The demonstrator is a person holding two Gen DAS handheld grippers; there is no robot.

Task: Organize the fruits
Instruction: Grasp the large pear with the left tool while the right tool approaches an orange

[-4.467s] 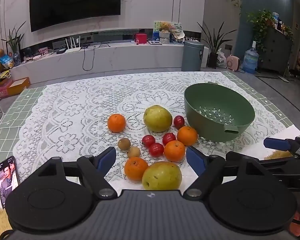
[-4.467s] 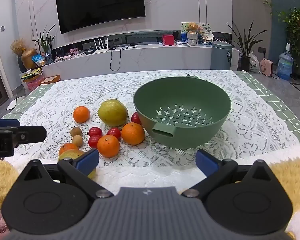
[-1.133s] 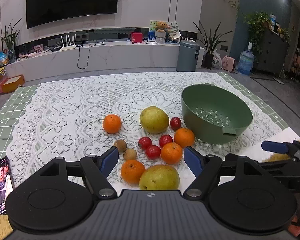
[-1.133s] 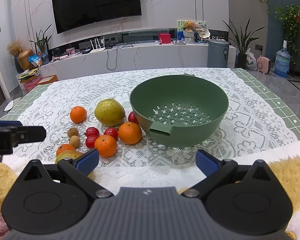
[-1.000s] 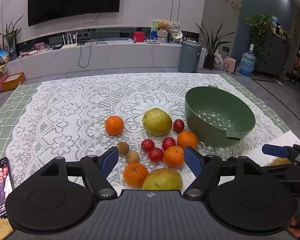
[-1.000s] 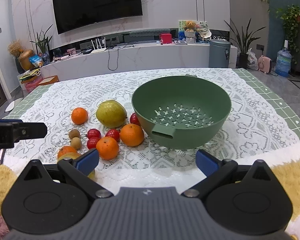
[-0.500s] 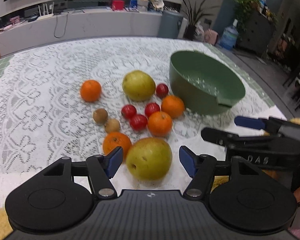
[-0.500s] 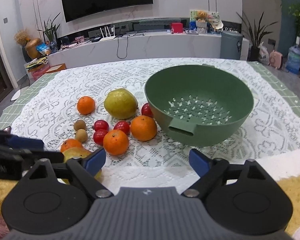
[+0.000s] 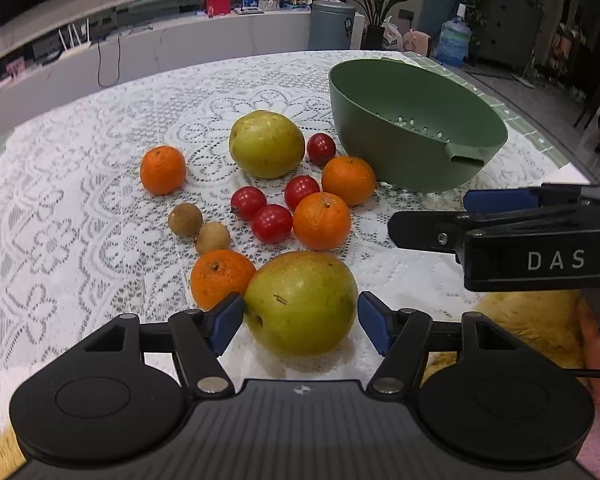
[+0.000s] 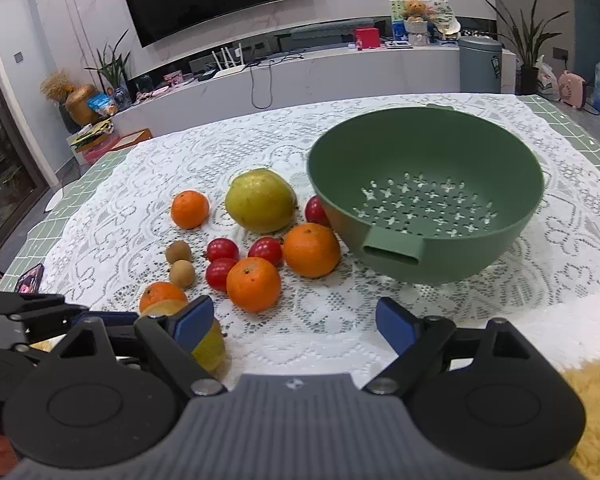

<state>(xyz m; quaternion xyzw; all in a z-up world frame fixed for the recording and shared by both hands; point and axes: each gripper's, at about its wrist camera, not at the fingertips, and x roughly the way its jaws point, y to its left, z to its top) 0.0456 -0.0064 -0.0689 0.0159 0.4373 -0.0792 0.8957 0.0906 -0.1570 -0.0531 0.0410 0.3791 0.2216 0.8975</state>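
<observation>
Several fruits lie on the lace cloth: two yellow-green pears, several oranges, red cherry tomatoes and two small brown fruits. My left gripper (image 9: 300, 318) is open with its blue pads on either side of the near pear (image 9: 300, 302), touching or almost touching it. An orange (image 9: 220, 280) sits against that pear's left. The far pear (image 9: 266, 144) lies mid-table. The green colander bowl (image 10: 424, 200) stands empty at the right. My right gripper (image 10: 290, 322) is open and empty above bare cloth, in front of the bowl and an orange (image 10: 254, 284).
The right gripper's arm (image 9: 520, 236) crosses the right side of the left wrist view. A phone (image 10: 30, 278) lies at the table's left edge. A yellow fluffy mat (image 10: 596, 408) lies at the near edge. Beyond the table are a TV wall and a bin.
My left gripper has moved forward and down so the near pear now sits between its pads. My right gripper has moved a little closer to the fruits and bowl.
</observation>
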